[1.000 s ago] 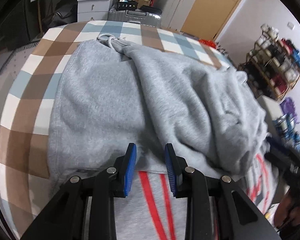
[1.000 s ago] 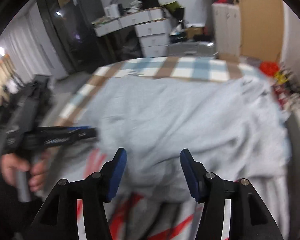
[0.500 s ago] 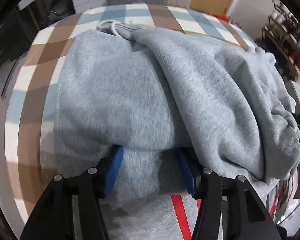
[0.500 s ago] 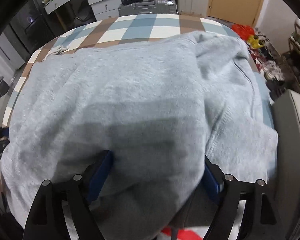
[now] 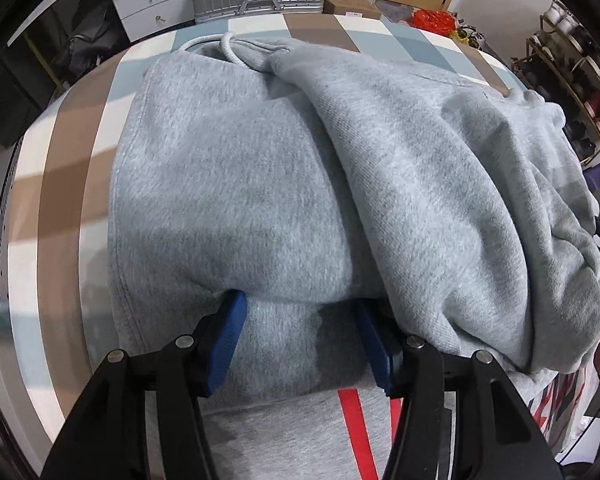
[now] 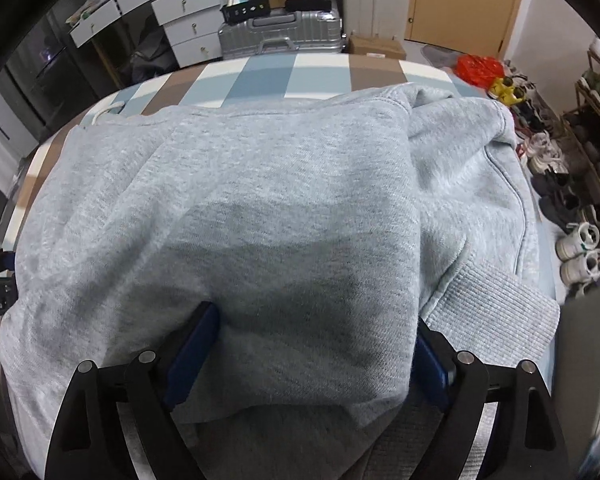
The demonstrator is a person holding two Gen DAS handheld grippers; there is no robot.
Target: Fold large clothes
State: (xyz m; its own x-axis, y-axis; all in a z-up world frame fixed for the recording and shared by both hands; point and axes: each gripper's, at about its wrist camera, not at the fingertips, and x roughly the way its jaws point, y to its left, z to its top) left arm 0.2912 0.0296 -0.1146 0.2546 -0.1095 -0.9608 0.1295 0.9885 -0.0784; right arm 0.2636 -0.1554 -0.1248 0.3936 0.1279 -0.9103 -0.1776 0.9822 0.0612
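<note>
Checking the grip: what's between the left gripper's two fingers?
In the left wrist view, only a fold of the grey hoodie lies between the left gripper fingers.

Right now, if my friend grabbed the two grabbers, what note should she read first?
Left gripper: jaws have just been opening, fabric between them, no squeeze visible.
Right gripper: jaws spread wide, just opened, a fold bulging between.
Grey hoodie lies bunched on the checked cover, drawstring at the far end, ribbed cuff sticking out right.
Done: the hoodie is folded over itself.
Left: probably tuck the cuff, flatten, fold again.
</note>
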